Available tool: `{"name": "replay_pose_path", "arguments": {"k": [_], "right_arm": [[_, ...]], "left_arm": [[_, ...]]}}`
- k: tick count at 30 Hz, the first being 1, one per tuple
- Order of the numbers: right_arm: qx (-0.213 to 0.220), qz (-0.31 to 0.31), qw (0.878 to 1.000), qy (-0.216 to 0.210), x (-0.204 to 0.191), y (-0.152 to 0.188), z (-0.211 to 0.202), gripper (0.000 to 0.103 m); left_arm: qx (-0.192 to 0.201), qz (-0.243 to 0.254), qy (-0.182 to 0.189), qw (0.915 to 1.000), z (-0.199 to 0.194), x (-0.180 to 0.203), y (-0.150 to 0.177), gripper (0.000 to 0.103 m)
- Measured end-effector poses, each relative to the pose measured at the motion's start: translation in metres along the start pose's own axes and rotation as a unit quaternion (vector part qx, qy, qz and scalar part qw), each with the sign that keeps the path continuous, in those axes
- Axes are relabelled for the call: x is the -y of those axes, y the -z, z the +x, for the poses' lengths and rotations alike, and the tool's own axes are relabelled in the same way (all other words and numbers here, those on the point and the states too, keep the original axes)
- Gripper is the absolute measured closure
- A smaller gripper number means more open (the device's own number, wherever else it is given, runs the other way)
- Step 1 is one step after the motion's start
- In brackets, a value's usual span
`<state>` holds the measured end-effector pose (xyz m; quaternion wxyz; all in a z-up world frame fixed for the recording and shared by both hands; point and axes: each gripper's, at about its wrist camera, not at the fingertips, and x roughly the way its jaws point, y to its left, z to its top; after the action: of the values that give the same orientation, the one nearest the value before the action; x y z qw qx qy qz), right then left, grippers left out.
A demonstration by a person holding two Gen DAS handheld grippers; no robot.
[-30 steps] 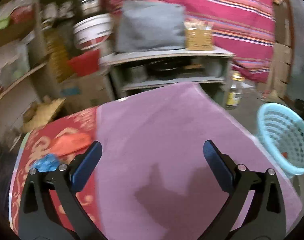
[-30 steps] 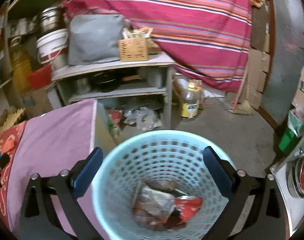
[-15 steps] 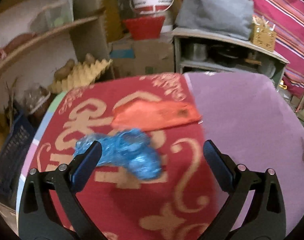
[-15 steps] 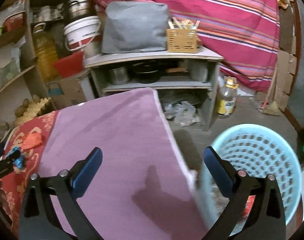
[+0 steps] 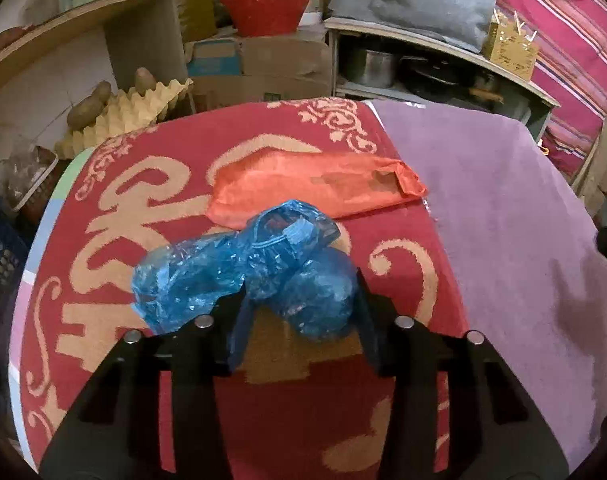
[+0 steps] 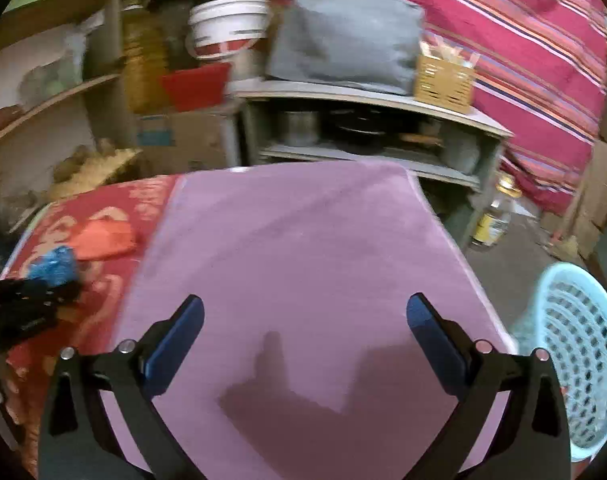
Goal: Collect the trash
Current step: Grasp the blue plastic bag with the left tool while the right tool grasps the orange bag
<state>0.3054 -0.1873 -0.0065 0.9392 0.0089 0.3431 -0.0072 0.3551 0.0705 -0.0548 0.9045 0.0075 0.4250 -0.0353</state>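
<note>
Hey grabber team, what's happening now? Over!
Left gripper just closed on blue plastic wad. Right gripper open, empty. Orange wrapper waiting. Nothing blocking.

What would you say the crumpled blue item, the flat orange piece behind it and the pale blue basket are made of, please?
Crumpled blue item: thin plastic film, probably; translucent, glossy, finely creased. Flat orange piece: looks like a thin plastic or foil pouch, with a slight sheen and a folded end; I cannot be sure. Pale blue basket: moulded rigid plastic, with regular holes in its wall.
</note>
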Motion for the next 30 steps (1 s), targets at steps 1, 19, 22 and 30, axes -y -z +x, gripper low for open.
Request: {"name": "replay_pose_path", "arguments": {"k": [1, 19, 22, 30], "right_arm": [[-0.003, -0.007, 1.0, -0.01, -0.011, -0.005, 0.003, 0.004], [-0.092, -0.113, 0.986, -0.086, -0.143, -0.035, 0.118, 0.047], [-0.08, -0.108, 0.986, -0.096, -0.139, -0.034, 0.112, 0.072], [-0.049, -0.102, 0.99, -0.083, -0.102, -0.039, 0.081, 0.085]], "left_arm": [[0.001, -0.002, -0.001, 1.0, -0.002, -0.003, -0.001, 0.061], [0.012, -0.045, -0.011, 0.9989, -0.019, -0.046, -0.004, 0.062], [0.007, -0.042, -0.01, 0.999, -0.018, -0.04, -0.004, 0.062], [0.023, -0.016, -0.008, 0.9996, -0.03, -0.013, -0.007, 0.062]]}}
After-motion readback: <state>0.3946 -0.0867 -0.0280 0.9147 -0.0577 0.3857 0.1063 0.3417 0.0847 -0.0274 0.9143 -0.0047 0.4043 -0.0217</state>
